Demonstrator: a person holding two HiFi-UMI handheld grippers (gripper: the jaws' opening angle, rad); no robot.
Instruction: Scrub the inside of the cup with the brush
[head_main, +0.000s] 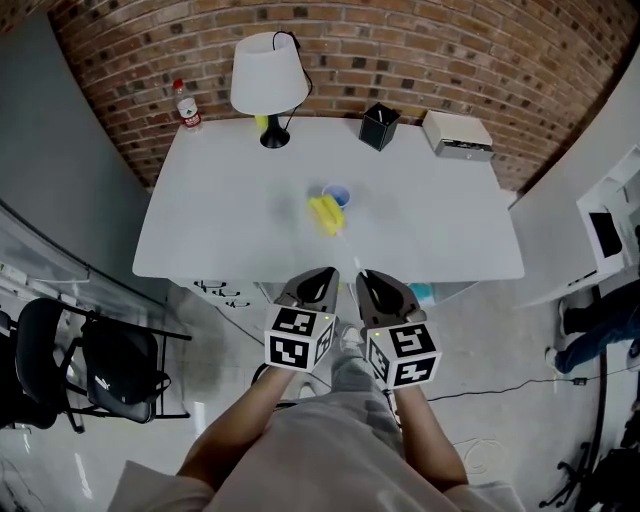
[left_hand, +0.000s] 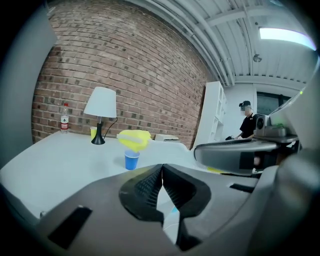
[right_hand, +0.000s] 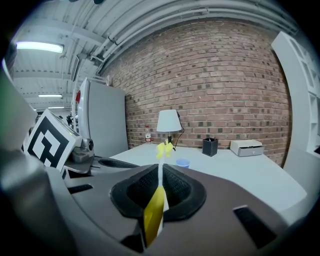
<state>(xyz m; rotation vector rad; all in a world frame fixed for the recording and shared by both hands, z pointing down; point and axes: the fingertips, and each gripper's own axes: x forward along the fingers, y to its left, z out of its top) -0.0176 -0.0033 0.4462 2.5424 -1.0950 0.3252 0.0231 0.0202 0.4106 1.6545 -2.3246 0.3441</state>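
Observation:
A small blue cup (head_main: 338, 194) stands upright near the middle of the white table (head_main: 220, 210). The brush (head_main: 326, 214) has a yellow head on a thin white shaft and hangs just in front of the cup, above the table. My right gripper (head_main: 363, 277) is shut on its yellow handle end, seen between the jaws in the right gripper view, with the brush head (right_hand: 164, 149) out ahead and the cup (right_hand: 183, 162) beyond. My left gripper (head_main: 327, 273) is shut and empty, off the table's front edge. From it I see the cup (left_hand: 131, 160) under the brush head (left_hand: 134, 139).
At the table's back stand a white lamp (head_main: 269, 76), a water bottle (head_main: 187, 108), a black pen holder (head_main: 379, 127) and a white box (head_main: 458, 134). A black chair (head_main: 100, 365) sits on the floor at the left. A person (left_hand: 247, 120) stands far off.

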